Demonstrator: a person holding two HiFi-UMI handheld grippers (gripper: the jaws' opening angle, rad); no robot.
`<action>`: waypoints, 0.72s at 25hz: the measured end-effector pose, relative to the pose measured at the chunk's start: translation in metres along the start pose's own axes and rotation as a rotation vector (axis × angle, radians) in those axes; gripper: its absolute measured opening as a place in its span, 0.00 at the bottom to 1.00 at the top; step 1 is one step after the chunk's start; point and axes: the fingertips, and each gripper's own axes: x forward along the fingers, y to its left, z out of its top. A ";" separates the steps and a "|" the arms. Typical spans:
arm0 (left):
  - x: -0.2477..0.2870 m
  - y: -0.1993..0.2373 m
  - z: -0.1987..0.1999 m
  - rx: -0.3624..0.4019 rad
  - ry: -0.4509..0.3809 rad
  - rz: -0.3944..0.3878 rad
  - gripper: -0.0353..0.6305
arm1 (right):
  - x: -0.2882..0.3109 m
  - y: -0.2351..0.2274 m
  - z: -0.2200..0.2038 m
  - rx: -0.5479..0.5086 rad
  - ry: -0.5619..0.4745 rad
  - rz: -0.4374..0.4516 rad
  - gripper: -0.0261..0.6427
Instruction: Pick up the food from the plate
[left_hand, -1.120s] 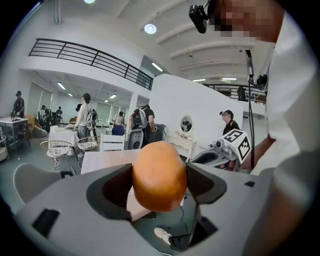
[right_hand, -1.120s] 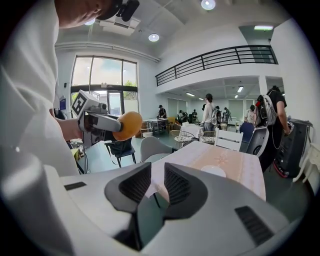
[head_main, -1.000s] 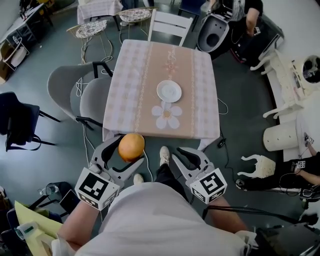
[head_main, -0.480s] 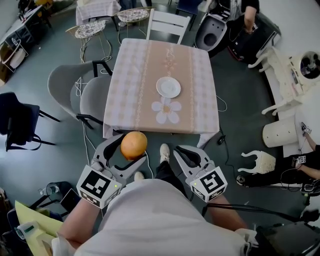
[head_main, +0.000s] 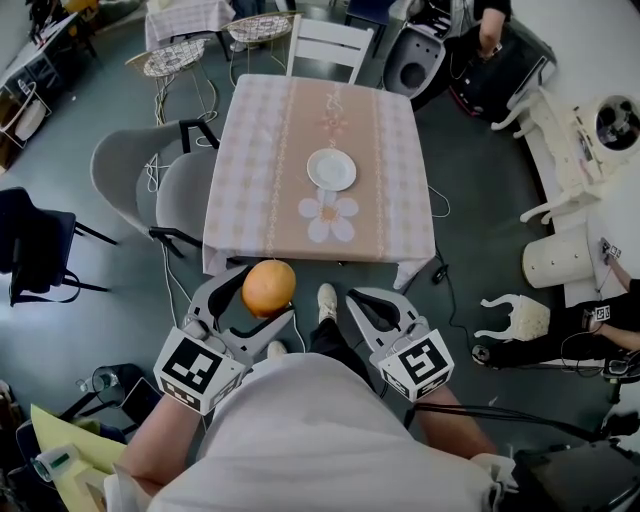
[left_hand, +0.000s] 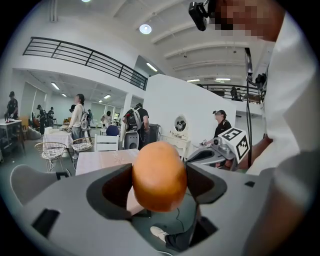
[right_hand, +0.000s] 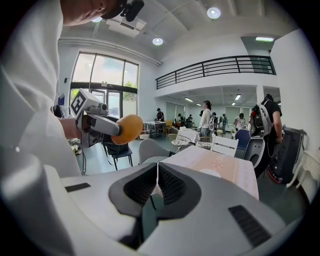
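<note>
Pick-up step looks done: left claw clenched on orange, lower centre-left of frame, well apart from tabletop. White plate upper centre, bare. Right claw closing, nothing between jaws. Next move likely calls for steady grip on orange.

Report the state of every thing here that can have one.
Round white plate: empty, flat on the cloth-covered table.
Round orange fruit: off the plate, gripped.
Left gripper: shut on the fruit.
Right gripper: jaws closing, nothing between them.
</note>
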 end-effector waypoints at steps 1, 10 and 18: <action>0.000 0.000 0.000 -0.001 0.000 -0.002 0.57 | 0.000 0.000 0.000 0.001 0.002 0.000 0.07; 0.010 -0.003 -0.004 0.004 0.017 -0.015 0.57 | 0.000 -0.004 -0.007 0.015 0.011 0.001 0.06; 0.027 -0.001 -0.004 -0.003 0.038 -0.029 0.57 | -0.001 -0.017 -0.014 0.037 0.026 -0.004 0.06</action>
